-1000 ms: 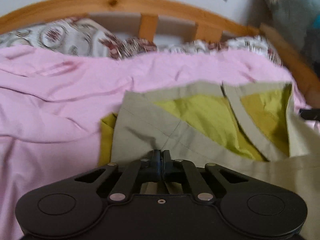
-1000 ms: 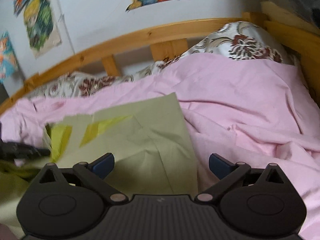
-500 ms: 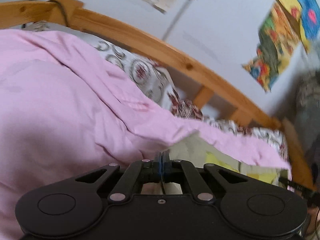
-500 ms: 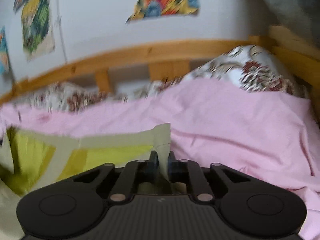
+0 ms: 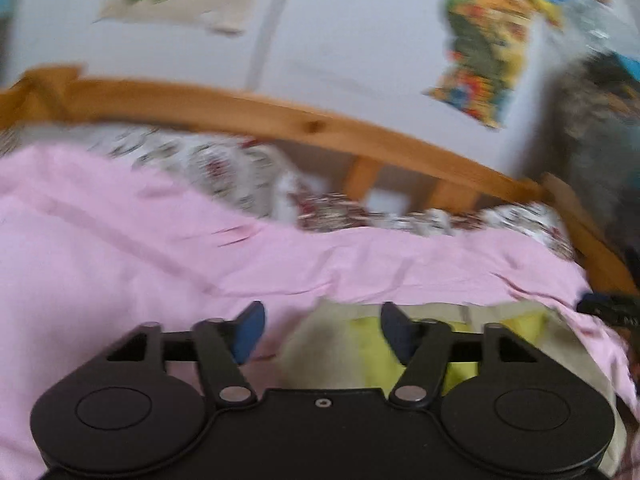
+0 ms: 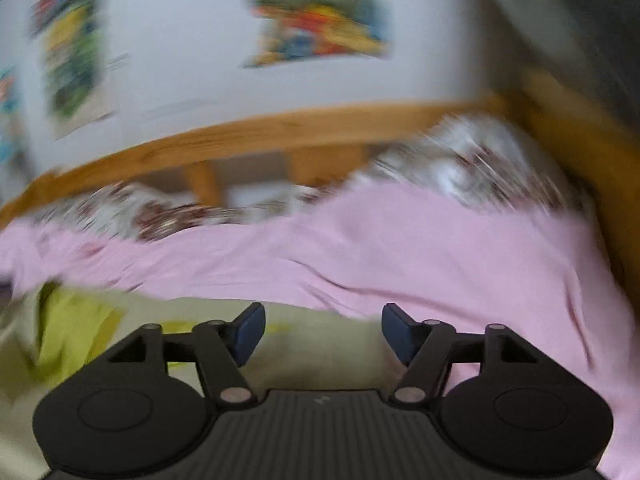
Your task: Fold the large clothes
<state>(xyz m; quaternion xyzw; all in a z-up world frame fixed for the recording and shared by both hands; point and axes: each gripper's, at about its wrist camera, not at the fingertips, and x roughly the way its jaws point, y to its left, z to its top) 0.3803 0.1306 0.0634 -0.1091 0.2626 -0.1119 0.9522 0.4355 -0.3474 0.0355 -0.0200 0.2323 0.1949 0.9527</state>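
Garment (image 5: 332,344) released; both grippers opening.

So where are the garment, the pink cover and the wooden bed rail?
garment (image 6: 328,348): right wrist view, beige cloth between the open fingers.
pink cover (image 5: 120,264): left wrist view, a smooth stretch on the left side.
bed rail (image 5: 280,116): left wrist view, the curved top bar near a knot.

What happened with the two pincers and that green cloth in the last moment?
Half a second ago both hand-held grippers were pinched shut on the cloth's edge. Now the left hand-held gripper and right hand-held gripper are opening, nothing between their pads; the green cloth lies let go on the pink bedcover. The wooden bed frame stayed put.
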